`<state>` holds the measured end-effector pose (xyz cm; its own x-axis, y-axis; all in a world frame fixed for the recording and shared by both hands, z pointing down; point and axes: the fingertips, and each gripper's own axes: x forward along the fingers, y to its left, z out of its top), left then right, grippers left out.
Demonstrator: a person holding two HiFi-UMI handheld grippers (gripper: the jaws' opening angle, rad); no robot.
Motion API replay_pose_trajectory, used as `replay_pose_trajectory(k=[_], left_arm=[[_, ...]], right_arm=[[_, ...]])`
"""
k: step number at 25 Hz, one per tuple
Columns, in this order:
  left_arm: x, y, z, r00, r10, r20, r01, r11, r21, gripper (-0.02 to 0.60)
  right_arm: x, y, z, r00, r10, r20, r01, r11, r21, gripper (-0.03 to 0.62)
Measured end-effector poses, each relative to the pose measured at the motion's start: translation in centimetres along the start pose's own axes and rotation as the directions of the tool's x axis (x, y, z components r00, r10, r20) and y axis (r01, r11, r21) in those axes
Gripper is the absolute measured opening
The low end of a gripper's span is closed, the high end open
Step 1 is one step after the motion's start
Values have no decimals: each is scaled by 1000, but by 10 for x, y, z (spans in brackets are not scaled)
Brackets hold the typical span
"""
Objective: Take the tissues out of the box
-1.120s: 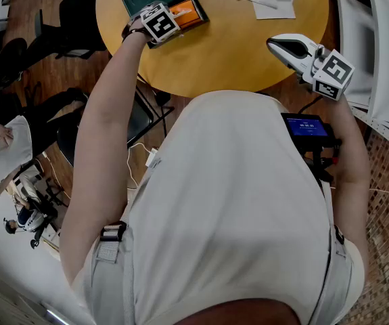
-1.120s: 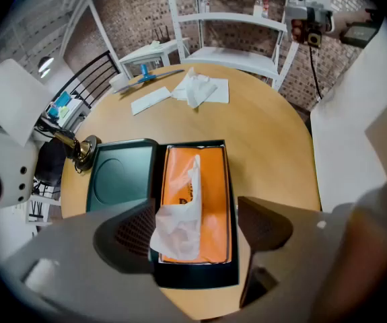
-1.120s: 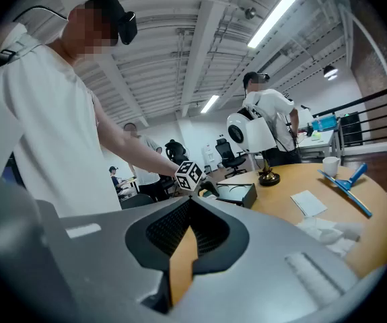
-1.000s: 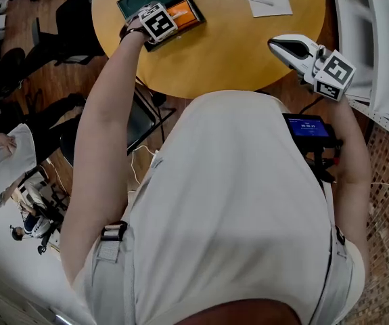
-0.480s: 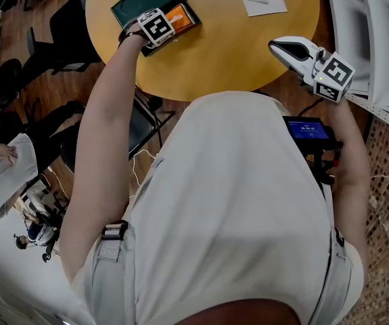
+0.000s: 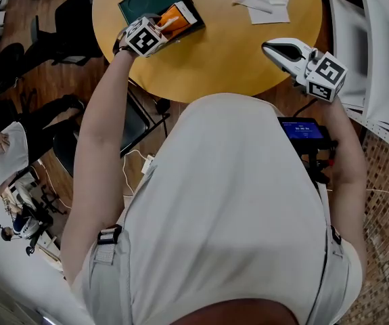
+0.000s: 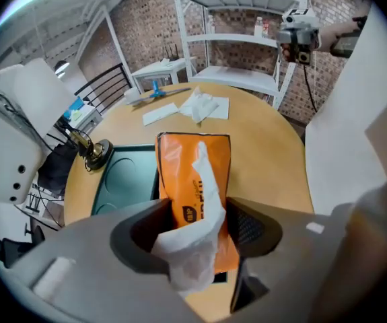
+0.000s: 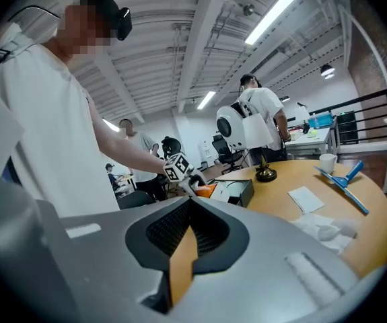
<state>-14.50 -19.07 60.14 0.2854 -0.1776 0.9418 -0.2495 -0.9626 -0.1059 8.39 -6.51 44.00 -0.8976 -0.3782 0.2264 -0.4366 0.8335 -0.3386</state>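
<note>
Left hand-held gripper (image 7: 194,229) closing around tissue (image 7: 205,192) above table (image 7: 270,147).

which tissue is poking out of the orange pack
The white tissue rising from the orange pack into the left gripper, whose jaws are closing around it; the other tissues lie loose across the table.

Orange tissue pack (image 7: 180,173) ahead of your L tongs (image 7: 193,224), jaws closing round the tissue (image 7: 192,247): dark print + logo, half covered, unreadable. Blue screen (image 6: 304,128) near R tongs (image 6: 268,46): txt too small.
</note>
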Motion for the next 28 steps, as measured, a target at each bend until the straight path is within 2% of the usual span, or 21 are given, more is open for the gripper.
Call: replay_pose_trajectory(k=[5,8,12,17,23,28], left_arm=[[-53,-27,3,993,42,109,-35,997,-64,250],[-73,-55,0,991,51,123,-39,995,-95,252],[-73,-109,-9,998,-2,57,8,995,-104,254],[-30,-155,-17,996,-75,-52,71,995,-72,255],[20,-169,-28,981,-146,-127,136,987,-85,256],[34,-169,-32,968,-191,-162,176,979,-104,262]], right_arm=[[16,10,9,998,64,-25,-65,997,-29,0],[25,18,14,994,104,-43,-105,994,-42,0],[37,32,19,986,151,-70,-155,986,-55,0],[48,42,20,977,193,-94,-201,977,-75,0],[43,39,17,979,182,-95,-189,979,-72,0],[34,32,12,985,152,-83,-157,986,-55,0]])
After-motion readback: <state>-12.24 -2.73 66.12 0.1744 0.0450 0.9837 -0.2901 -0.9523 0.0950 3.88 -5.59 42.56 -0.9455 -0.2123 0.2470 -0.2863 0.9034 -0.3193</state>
